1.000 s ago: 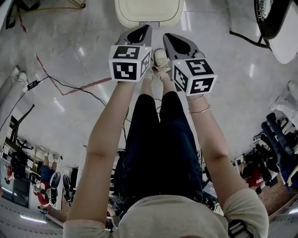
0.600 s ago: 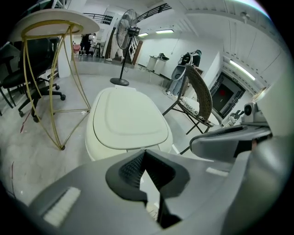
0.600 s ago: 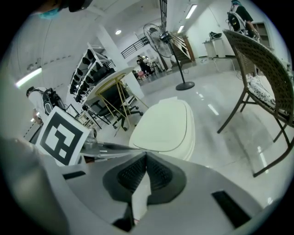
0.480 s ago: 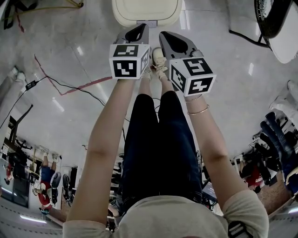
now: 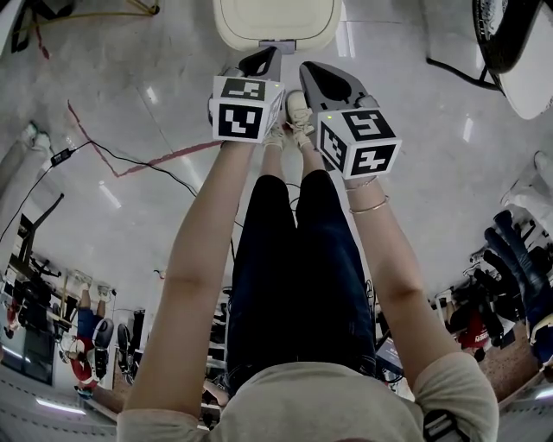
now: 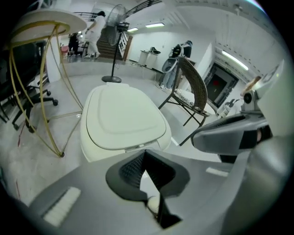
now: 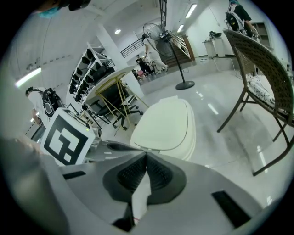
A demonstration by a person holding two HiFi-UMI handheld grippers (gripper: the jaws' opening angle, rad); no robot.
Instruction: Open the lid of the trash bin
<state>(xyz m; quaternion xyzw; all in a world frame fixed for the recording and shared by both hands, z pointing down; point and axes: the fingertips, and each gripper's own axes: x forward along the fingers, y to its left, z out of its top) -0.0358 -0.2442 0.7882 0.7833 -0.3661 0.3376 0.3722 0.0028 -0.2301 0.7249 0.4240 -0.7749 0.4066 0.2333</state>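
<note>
Facing both grippers: trash bin (image 5: 275, 22), cream-white, standing on the pale glossy floor (image 5: 155, 95) just ahead of the person's shoes (image 5: 298, 108).
Lid: lid (image 6: 123, 117) lies flat and closed on the bin; a small grey tab (image 5: 277, 45) shows at its front edge.
Left gripper: left gripper (image 5: 266, 57) has its jaw tips pressed together with nothing held; it points at the bin's front, close to the tab, and whether it touches cannot be told.
Right gripper: right gripper (image 5: 309, 72) is likewise closed and empty, just beside the left one and a little further back from the bin.
Markings: each gripper carries a marker cube, the left cube (image 5: 246, 108) and the right cube (image 5: 359, 138), printed with black-and-white square patterns; these are the only print that can be made out.
Through the jaws: the left gripper view shows a slim gap below the closed tips, with bare floor and a pale shoe behind it.
Right of the bin: a wicker chair (image 6: 193, 87) on thin dark legs.
Left of the bin: a round table (image 6: 41, 18) on thin yellow legs (image 6: 32, 101), with a black office chair (image 6: 32, 94) beside it.
Behind the bin: a standing fan (image 6: 115, 27) and, far off, people near a staircase.
Floor: a black cable (image 5: 112, 155) and a red line (image 5: 147, 162) run left of the person's legs.
Wrist: a thin bracelet (image 5: 371, 205) on the right arm.
</note>
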